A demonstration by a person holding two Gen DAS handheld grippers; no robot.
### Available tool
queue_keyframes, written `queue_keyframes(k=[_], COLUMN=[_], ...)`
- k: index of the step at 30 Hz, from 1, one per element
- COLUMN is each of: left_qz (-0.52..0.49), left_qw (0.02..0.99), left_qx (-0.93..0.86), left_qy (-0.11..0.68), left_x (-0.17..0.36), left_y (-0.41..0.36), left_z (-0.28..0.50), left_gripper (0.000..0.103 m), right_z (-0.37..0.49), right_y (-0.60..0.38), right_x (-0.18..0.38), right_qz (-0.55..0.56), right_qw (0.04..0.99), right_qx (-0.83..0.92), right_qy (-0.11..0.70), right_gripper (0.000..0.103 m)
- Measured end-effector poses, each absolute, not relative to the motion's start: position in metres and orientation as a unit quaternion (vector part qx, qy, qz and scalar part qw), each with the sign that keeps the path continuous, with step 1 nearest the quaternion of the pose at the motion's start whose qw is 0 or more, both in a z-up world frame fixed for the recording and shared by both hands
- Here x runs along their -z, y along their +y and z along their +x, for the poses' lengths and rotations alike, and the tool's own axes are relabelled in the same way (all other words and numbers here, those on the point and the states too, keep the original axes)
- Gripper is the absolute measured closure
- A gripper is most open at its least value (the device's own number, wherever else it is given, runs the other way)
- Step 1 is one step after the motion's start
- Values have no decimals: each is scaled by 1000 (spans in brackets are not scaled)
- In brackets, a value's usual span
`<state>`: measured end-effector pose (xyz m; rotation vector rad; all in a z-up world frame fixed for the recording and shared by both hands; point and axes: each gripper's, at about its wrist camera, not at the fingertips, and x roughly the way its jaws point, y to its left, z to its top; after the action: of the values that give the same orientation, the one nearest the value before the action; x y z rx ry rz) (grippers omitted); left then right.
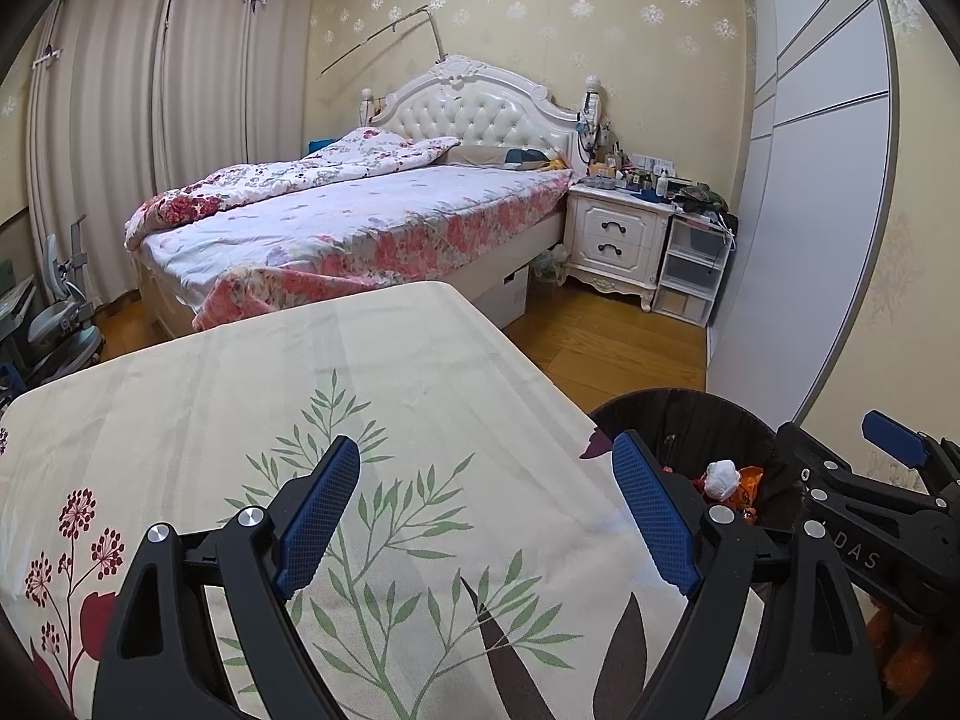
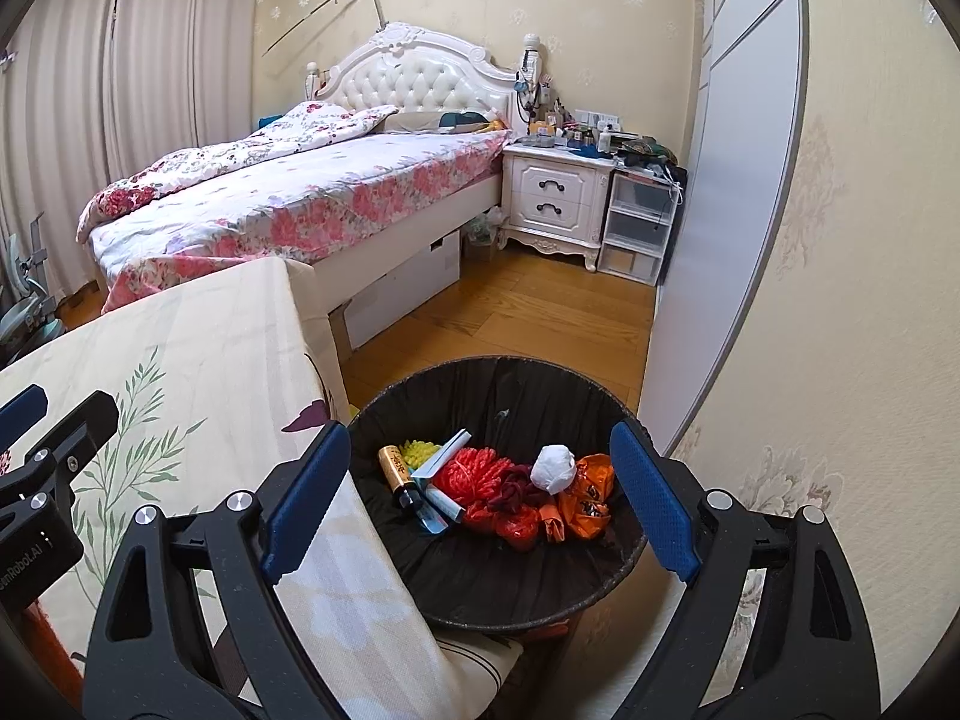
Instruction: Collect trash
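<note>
Inside the bin [image 2: 600, 570], a gold tube [image 2: 399, 471] points lengthwise toward the released right tongs [image 2: 480, 498]; left tongs [image 1: 486, 516] released too

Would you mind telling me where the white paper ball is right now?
The white paper ball lies in the black bin, right of centre in the right wrist view, between the red yarn and the orange wrapper.

Tabletop [image 1: 270, 372] bare, free passage across. Bin [image 2: 420, 576] mouth unobstructed from above; table edge crowds its left, wall [image 2: 840, 360] close on right.
</note>
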<state>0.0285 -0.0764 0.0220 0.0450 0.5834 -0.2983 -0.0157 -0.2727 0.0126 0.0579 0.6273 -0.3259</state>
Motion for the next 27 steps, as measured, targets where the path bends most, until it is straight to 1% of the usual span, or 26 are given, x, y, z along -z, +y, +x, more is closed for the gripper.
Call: queue_keyframes(k=[27], left_qz=[20], left_qw=[946], left_qx=[147], left_qy=[288], left_x=[-21], left_y=[-77], left_z=[28], left_gripper=[19], right_z=[-15], right_y=[-272], right_x=[-11], right_qz=[27], right_qw=[937], right_qx=[160], right_qy=[308], right_gripper=[17])
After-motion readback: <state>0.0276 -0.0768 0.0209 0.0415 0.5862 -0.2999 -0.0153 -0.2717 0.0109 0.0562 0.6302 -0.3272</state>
